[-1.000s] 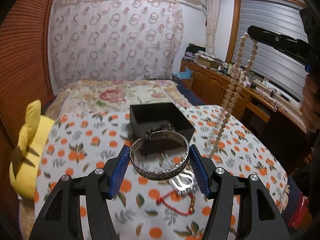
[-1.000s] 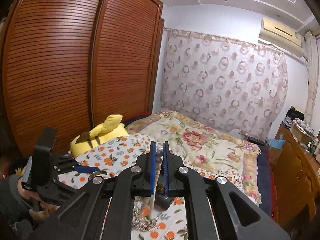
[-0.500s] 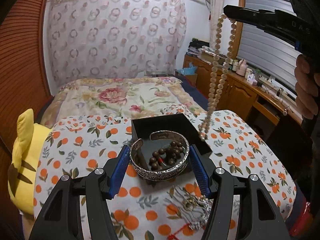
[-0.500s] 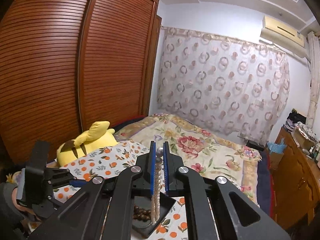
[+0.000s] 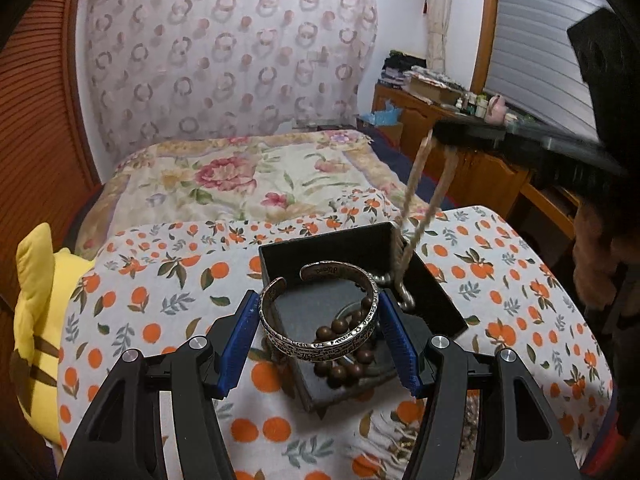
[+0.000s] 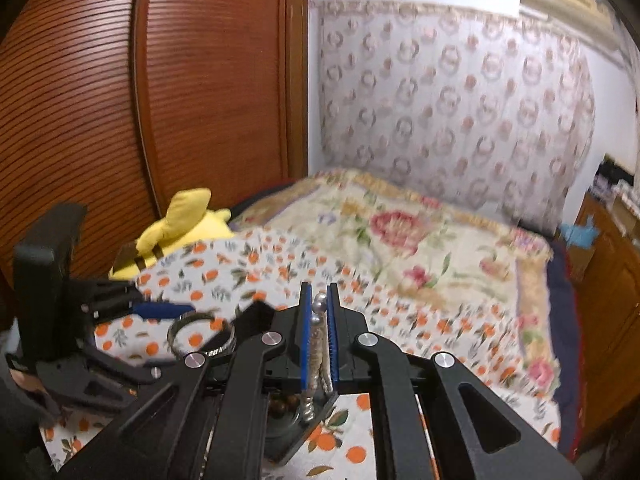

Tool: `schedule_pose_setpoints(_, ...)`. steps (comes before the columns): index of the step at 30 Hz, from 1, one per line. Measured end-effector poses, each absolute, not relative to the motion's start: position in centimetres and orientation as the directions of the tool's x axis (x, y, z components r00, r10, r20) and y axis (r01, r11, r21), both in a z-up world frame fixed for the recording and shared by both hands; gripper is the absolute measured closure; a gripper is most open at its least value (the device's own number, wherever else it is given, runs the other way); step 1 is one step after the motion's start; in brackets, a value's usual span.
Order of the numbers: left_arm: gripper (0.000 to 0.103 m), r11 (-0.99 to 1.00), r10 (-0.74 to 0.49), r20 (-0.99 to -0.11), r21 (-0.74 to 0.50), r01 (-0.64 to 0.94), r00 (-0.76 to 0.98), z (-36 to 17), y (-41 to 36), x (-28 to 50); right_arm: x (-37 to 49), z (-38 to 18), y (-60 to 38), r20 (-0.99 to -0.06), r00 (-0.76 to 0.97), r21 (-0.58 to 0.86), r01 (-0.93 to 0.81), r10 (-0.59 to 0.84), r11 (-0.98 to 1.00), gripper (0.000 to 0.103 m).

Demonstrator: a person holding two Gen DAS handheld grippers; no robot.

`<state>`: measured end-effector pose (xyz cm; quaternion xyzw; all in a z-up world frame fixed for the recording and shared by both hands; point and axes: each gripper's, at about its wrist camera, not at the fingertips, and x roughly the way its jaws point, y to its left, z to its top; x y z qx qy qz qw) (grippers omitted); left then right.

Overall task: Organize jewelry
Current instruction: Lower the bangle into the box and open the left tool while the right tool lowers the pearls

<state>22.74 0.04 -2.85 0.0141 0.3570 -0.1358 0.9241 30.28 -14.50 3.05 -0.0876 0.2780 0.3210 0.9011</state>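
My left gripper (image 5: 318,334) is shut on a silver cuff bracelet (image 5: 320,344) and holds it just above the near part of a black box (image 5: 432,292) on the orange-print cloth. A dark wooden bead bracelet (image 5: 344,356) lies in the box. My right gripper (image 6: 319,334) is shut on a pale bead necklace (image 6: 316,344); in the left wrist view the necklace (image 5: 416,200) hangs from it, its lower end inside the box's far right corner. The right wrist view also shows the cuff (image 6: 200,338) and the box (image 6: 304,428) below.
A yellow plush toy (image 5: 36,320) lies at the left edge of the bed. More jewelry (image 5: 404,444) lies blurred on the cloth in front of the box. A wooden wardrobe (image 6: 140,100) stands left, a wooden dresser (image 5: 460,148) right.
My right gripper has dropped lower and carried the necklace's end down into the box. My left gripper has moved forward with the cuff, over the box.
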Motion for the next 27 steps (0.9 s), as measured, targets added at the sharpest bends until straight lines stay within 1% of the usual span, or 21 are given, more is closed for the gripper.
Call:
schedule_pose_setpoints(3, 0.045, 0.963, -0.234, -0.670, -0.062, 0.261, 0.704, -3.0, -0.5, 23.6, 30.8, 1.7, -14.5, -0.574, 0.610, 0.047, -0.641, 0.546, 0.766, 0.094)
schedule_pose_setpoints(4, 0.045, 0.963, -0.233, -0.673, -0.061, 0.261, 0.702, -3.1, -0.7, 23.9, 30.9, 1.4, -14.5, -0.576, 0.605, 0.053, -0.643, 0.549, 0.764, 0.092)
schedule_pose_setpoints(5, 0.045, 0.963, -0.232, -0.676, -0.061, 0.261, 0.699, -3.2, -0.8, 24.2, 30.9, 1.3, -14.5, -0.578, 0.600, 0.058, -0.646, 0.553, 0.761, 0.078)
schedule_pose_setpoints(6, 0.045, 0.964, -0.229, -0.680, -0.059, 0.260, 0.696, -3.4, -1.0, 24.5, 31.0, 1.2, -14.7, -0.578, 0.595, 0.067, -0.647, 0.559, 0.759, 0.070)
schedule_pose_setpoints(7, 0.045, 0.965, -0.224, -0.685, -0.055, 0.258, 0.693, -3.6, -1.1, 24.8, 31.0, 1.3, -14.9, -0.574, 0.594, 0.075, -0.648, 0.564, 0.758, 0.065)
schedule_pose_setpoints(15, 0.045, 0.969, -0.182, -0.709, -0.012, 0.246, 0.681, -4.6, -2.1, 25.9, 29.4, 1.7, -16.4, -0.557, 0.591, 0.084, -0.660, 0.584, 0.747, 0.065)
schedule_pose_setpoints(21, 0.045, 0.969, -0.183, -0.701, -0.008, 0.248, 0.690, -4.2, -1.9, 25.8, 27.8, 0.9, -17.5, -0.568, 0.595, 0.084, -0.646, 0.569, 0.759, 0.065)
schedule_pose_setpoints(27, 0.044, 0.971, -0.183, -0.681, -0.012, 0.240, 0.709, -3.6, -0.7, 23.1, 25.5, -0.2, -18.8, -0.579, 0.587, 0.115, -0.628, 0.566, 0.769, 0.065)
